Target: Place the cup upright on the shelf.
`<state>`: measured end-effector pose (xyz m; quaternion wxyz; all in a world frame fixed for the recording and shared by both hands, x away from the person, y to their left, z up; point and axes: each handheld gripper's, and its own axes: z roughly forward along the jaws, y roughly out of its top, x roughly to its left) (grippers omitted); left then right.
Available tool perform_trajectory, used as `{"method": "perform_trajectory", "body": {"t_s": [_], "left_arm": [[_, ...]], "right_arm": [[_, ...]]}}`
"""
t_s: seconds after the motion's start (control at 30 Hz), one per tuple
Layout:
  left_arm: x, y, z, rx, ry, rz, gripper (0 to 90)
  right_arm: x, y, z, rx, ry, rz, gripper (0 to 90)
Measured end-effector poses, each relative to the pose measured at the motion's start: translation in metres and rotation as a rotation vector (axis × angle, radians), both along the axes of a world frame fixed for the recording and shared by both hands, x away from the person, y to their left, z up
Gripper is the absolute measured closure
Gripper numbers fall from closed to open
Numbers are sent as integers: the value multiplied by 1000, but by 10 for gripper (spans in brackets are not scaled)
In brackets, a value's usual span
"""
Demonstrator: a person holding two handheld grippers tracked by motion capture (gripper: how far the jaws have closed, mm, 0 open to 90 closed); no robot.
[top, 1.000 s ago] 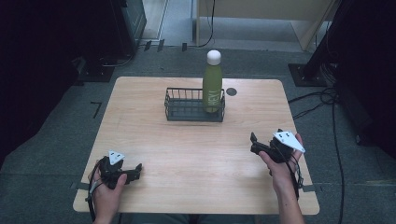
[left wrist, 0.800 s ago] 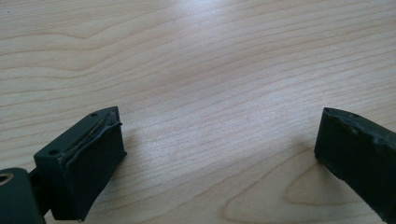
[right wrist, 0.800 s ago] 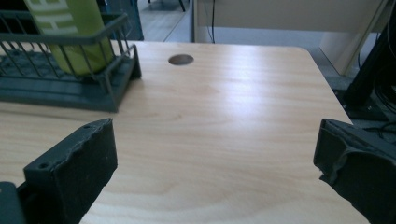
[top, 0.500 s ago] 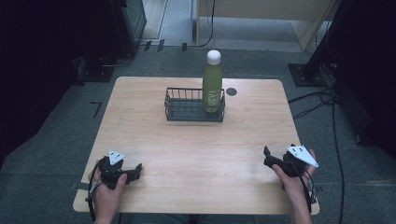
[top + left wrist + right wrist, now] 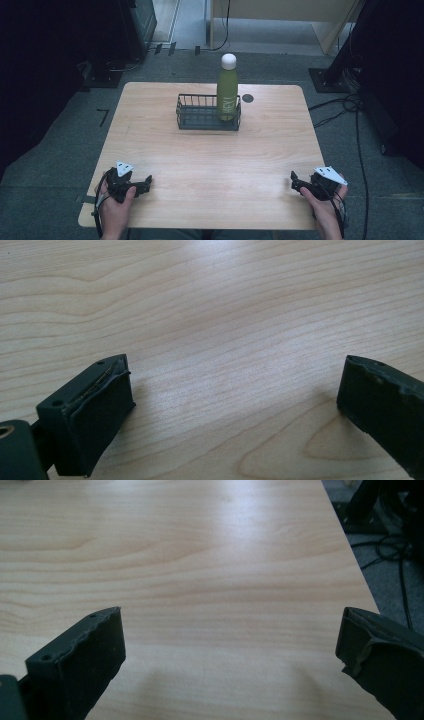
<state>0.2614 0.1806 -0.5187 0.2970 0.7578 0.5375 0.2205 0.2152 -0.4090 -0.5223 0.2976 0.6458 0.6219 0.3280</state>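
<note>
A green bottle point(image 5: 227, 87) with a white cap stands upright in the right end of a black wire basket point(image 5: 198, 119) at the far middle of the wooden table point(image 5: 215, 160). My left gripper point(image 5: 146, 181) rests near the table's front left corner, open, with bare wood between its jaws; the same left gripper point(image 5: 235, 390) looks down on wood grain. My right gripper point(image 5: 293, 181) sits near the front right corner, also open and holding nothing. Between the spread jaws of the right gripper point(image 5: 230, 650) lies bare tabletop.
A small dark round hole point(image 5: 247, 98) marks the table just right of the basket. The table's right edge point(image 5: 352, 555) drops to grey floor with black cables point(image 5: 345, 107). Dark equipment stands at the far left and right.
My right gripper has drawn back toward the person and down to the front right corner of the table. The left gripper has stayed put.
</note>
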Motion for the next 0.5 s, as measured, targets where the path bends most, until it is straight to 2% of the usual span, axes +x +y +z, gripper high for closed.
{"method": "perform_trajectory", "body": {"t_s": [0.1, 0.2, 0.5], "left_arm": [[0, 0, 0, 0, 0, 0, 16], [0, 0, 0, 0, 0, 0, 16], [0, 0, 0, 0, 0, 0, 16]], "right_arm": [[-1, -5, -2, -3, 68, 7, 0], [-1, -7, -4, -5, 117, 0, 0], [-1, -6, -4, -26, 127, 8, 0]]}}
